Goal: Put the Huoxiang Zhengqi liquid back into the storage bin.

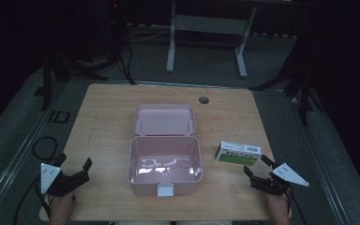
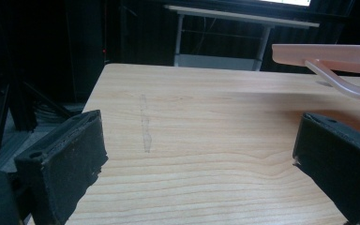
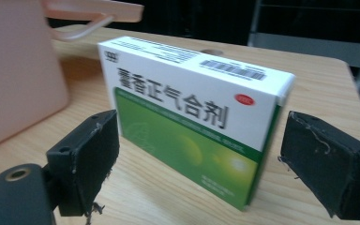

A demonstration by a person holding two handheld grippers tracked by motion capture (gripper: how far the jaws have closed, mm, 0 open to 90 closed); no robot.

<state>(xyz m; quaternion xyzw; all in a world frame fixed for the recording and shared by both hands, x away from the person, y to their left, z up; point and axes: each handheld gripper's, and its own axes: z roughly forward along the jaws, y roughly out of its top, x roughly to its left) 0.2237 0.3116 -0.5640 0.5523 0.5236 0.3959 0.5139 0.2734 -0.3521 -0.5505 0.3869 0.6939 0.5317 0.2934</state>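
Right gripper (image 3: 201,164) wide open, flanking medicine box (image 3: 187,117); untouched.

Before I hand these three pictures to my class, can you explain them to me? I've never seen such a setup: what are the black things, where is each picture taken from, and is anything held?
A person sits at a wooden table with a hand-held two-jaw claw in each hand. The high view looks down from above: the left claw at the lower left, the right claw at the lower right. The other two pictures come from small cameras riding on the claws, looking out along their black jaws.

On the table stand an open pink box, its lid tipped back, and a green and white medicine carton to its right.

Nothing is held. Both claws are open. The right gripper view shows the carton just ahead of the spread jaws.
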